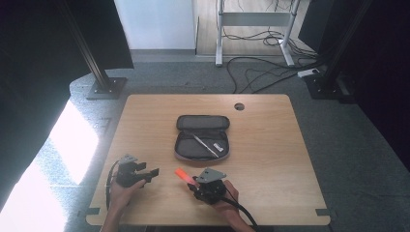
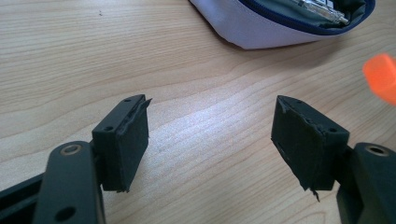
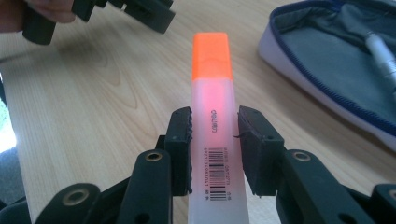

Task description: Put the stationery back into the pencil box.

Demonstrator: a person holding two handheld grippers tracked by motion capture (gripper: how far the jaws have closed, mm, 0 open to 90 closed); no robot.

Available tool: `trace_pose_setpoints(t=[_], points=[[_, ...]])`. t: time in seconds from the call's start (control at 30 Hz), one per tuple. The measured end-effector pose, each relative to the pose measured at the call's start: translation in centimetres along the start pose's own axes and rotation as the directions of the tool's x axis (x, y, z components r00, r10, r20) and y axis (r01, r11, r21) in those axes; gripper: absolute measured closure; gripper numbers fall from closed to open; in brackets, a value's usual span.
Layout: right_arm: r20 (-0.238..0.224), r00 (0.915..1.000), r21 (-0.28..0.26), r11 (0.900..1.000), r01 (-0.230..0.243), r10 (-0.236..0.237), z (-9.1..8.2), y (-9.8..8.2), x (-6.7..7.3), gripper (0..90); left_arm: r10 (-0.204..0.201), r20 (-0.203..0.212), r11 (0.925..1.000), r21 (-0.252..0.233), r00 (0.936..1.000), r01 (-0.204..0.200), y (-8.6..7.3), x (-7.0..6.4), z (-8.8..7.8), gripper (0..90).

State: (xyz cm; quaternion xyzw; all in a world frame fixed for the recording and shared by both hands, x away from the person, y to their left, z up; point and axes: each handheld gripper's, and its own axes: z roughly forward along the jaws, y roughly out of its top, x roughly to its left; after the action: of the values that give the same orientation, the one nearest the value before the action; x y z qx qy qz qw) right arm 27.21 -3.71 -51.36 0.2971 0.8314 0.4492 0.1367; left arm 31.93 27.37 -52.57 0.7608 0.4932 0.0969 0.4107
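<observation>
Now my right gripper [image 3: 214, 135] clamps the highlighter [image 3: 212, 93]; carry it level into the open pouch [image 1: 202, 140], left gripper [image 2: 210, 140] released.

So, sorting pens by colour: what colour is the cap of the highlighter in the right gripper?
Orange, on a pinkish translucent highlighter; clearest in the right gripper view.

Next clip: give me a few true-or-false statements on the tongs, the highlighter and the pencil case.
1. The right tongs grip an orange highlighter. True.
2. The left tongs hold a pen. False: their jaws stand open over bare table with nothing between them.
3. The pencil case is zipped shut. False: it lies open on the table.
4. A silver pen lies inside the pencil case. True.
5. The highlighter rests inside the pencil case. False: it is held in front of it, outside.
</observation>
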Motion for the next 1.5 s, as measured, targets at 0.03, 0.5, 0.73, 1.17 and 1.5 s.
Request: trace_pose_setpoints(t=[0.03, 0.5, 0.73, 1.17, 1.5], points=[[0.001, 1.0000, -0.005, 1.000, -0.004, 0.004, -0.1, 0.1, -0.1, 65.4, -0.001, 0.000, 1.0000, -0.001, 1.0000, 0.001, 0.0, 0.0, 0.0, 28.1], [0.010, 0.9995, -0.046, 0.999, -0.029, 0.030, -1.2, 1.2, -1.9, 65.4, -0.002, 0.001, 1.0000, 0.002, 1.0000, 0.002, 0.0, 0.0, 0.1, 28.1], [0.022, 0.9988, -0.054, 0.998, -0.043, 0.044, -1.7, 2.4, -3.4, 65.4, -0.002, 0.001, 1.0000, -0.001, 1.0000, 0.002, 0.0, 0.0, 0.0, 28.1], [0.032, 0.9977, -0.055, 0.997, -0.058, 0.060, -1.5, 3.9, -5.8, 65.4, 0.001, 0.003, 1.0000, 0.003, 1.0000, -0.001, 0.0, -0.1, 0.0, 28.1], [0.048, 0.9965, -0.043, 0.997, -0.066, 0.068, -0.6, 4.7, -7.0, 65.4, 0.000, 0.004, 1.0000, 0.001, 1.0000, 0.000, 0.0, -0.1, 0.0, 28.1]])
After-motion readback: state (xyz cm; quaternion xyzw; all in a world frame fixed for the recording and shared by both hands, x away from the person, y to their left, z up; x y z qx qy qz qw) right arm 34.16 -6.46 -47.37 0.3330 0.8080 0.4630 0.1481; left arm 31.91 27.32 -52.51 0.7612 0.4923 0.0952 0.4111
